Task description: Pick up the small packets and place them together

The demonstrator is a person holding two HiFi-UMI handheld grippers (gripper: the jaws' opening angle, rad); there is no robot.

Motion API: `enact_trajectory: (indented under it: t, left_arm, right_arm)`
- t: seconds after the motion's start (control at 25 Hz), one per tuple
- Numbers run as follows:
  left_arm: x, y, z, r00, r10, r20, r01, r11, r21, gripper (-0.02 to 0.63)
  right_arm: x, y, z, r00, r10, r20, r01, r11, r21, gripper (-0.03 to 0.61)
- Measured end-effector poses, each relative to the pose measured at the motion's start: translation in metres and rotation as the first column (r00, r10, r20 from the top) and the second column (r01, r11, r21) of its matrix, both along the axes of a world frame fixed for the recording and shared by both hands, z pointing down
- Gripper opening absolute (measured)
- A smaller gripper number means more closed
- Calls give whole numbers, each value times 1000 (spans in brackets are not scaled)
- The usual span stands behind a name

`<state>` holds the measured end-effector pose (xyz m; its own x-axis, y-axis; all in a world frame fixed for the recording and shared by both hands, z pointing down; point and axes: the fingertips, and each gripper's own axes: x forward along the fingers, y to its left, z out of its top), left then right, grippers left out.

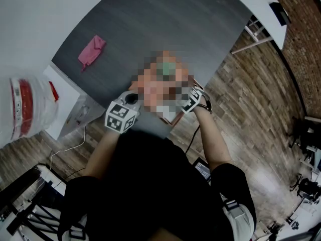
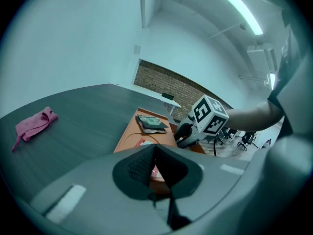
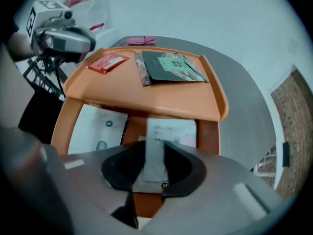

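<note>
An orange tray (image 3: 215, 106) lies near the dark table's front edge. On its upper surface are a red packet (image 3: 108, 61) and a small stack topped by a dark green packet (image 3: 173, 65). Pointing steeply down over the tray's near end, my right gripper (image 3: 155, 163) is shut on a white packet (image 3: 168, 131). More white packets (image 3: 100, 126) lie in the lower part beside it. My left gripper (image 2: 155, 153) hovers over the tray's other side, its jaw tips together and nothing held. The head view hides the tray under a mosaic patch.
A pink cloth (image 1: 92, 50) lies on the grey table (image 1: 150, 29) at the far left. A plastic bag with red contents (image 1: 27, 107) sits off the table's left side. A white table (image 1: 261, 9) stands at the upper right, over wooden floor.
</note>
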<state>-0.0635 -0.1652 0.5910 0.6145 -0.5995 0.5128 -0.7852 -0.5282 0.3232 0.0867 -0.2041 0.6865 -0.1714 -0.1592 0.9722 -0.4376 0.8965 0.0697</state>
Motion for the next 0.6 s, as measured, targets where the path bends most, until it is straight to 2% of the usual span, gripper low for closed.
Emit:
enact_trajectory:
  t: [0.04, 0.08, 0.28, 0.4, 0.6]
  left_arm:
    - [0, 0, 0, 1000, -1, 1, 1, 1000, -2, 0]
    - [0, 1, 1, 1000, -1, 1, 1, 1000, -3, 0]
    - [0, 2, 4, 1000, -3, 3, 3, 1000, -10, 0]
    - [-1, 1, 3, 1000, -5, 3, 5, 1000, -9, 0]
    - [1, -2, 2, 1000, -5, 1, 5, 1000, -5, 0]
  right_arm:
    - [-1, 2, 0, 1000, -28, -7, 28, 1000, 6, 66]
    - [-1, 4, 0, 999, -51, -15, 51, 999, 12, 52]
    - [-1, 8, 3, 994, -90, -53, 92, 995, 41, 44]
    - [-3, 9, 1, 994, -95, -53, 97, 994, 53, 11]
    - [0, 5, -11, 992, -105, -75, 114, 985, 129, 5]
